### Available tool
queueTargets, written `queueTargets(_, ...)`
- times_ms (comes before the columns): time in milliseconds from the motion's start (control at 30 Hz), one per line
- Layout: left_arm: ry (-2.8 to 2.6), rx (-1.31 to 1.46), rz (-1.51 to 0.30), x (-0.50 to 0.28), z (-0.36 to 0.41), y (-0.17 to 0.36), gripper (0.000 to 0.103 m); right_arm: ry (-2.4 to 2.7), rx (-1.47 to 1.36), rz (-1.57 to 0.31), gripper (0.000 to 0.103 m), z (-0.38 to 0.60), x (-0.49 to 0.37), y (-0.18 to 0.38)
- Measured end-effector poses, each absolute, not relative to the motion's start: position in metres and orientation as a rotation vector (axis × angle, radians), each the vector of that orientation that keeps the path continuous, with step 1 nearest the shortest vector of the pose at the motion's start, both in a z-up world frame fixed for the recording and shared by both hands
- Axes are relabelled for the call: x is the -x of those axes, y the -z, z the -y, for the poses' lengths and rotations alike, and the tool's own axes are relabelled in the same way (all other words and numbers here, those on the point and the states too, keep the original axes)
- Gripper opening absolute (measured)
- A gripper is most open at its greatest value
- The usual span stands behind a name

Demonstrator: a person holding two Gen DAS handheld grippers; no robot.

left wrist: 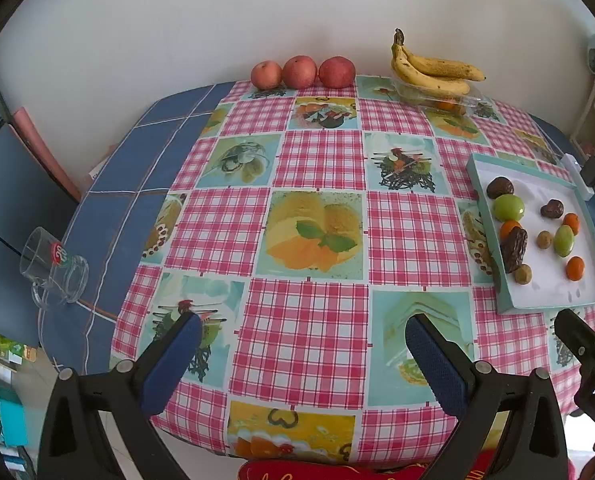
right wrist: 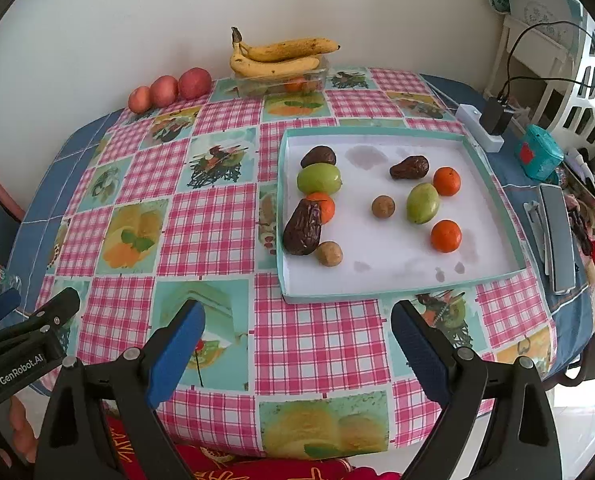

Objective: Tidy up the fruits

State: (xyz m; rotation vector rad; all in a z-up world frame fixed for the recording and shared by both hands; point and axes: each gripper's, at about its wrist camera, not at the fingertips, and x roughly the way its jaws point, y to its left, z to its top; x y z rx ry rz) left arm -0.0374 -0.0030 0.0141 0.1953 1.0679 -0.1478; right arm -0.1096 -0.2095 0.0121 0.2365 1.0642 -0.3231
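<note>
A shallow white tray with a teal rim [right wrist: 377, 294] [left wrist: 487, 240] lies on the checked tablecloth and holds several small fruits: green ones [right wrist: 318, 179], orange ones [right wrist: 446, 235], dark dates [right wrist: 302, 227] and small brown ones [right wrist: 383, 206]. Three red apples [left wrist: 302, 72] [right wrist: 169, 89] line the wall. Bananas [left wrist: 433, 70] [right wrist: 281, 56] rest on a clear box. My left gripper [left wrist: 301, 330] hovers open over the near table edge, left of the tray. My right gripper [right wrist: 297, 320] is open just in front of the tray, nothing between its fingers.
A glass mug [left wrist: 53, 272] lies on its side at the table's left edge. Right of the tray are a white power strip with a charger [right wrist: 489, 120], a teal box [right wrist: 537, 156] and a grey case [right wrist: 557, 236]. A wall backs the table.
</note>
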Motion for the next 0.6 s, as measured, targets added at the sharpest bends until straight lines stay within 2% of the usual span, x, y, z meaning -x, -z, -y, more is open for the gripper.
queueTargets(600,0.135,-0.191,-1.061,0.0373,0.0037,-0.0155,0.103,0.333,-0.162,-1.059,0.095,0.2008,0.1063,-0.0152)
